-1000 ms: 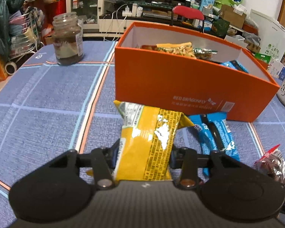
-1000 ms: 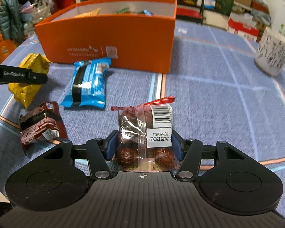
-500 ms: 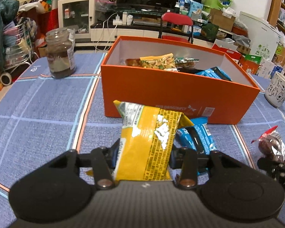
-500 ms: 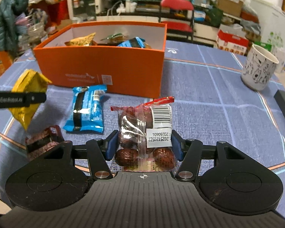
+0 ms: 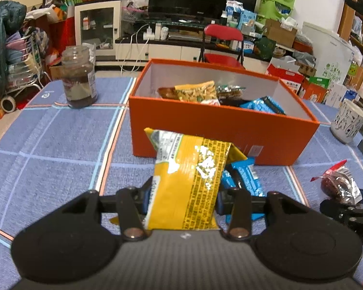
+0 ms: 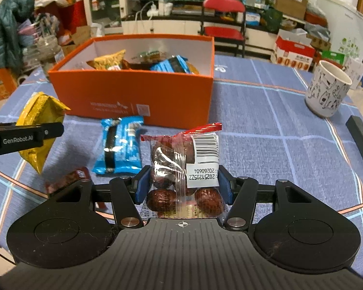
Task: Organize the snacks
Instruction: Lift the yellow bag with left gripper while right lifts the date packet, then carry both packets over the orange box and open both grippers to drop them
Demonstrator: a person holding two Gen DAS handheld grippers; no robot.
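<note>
My left gripper (image 5: 181, 199) is shut on a yellow snack packet (image 5: 188, 176) and holds it above the table, in front of the orange box (image 5: 220, 135). My right gripper (image 6: 181, 184) is shut on a clear bag of red dates (image 6: 181, 166), also lifted. The orange box (image 6: 138, 96) is open and holds several snacks. A blue snack bar (image 6: 119, 145) lies on the cloth in front of the box. A dark red packet (image 6: 67, 180) lies at the left, partly hidden by my right gripper. The left gripper with the yellow packet (image 6: 36, 130) shows at the left of the right wrist view.
A brown jar (image 5: 78, 79) stands at the far left of the blue checked tablecloth (image 5: 48, 145). A white patterned mug (image 6: 326, 89) stands at the right, with a black bar (image 6: 361, 142) near the right edge. A red chair (image 6: 223, 17) stands behind the table.
Both grippers have risen with their packets; the box interior shows more, and the table items look further below.
</note>
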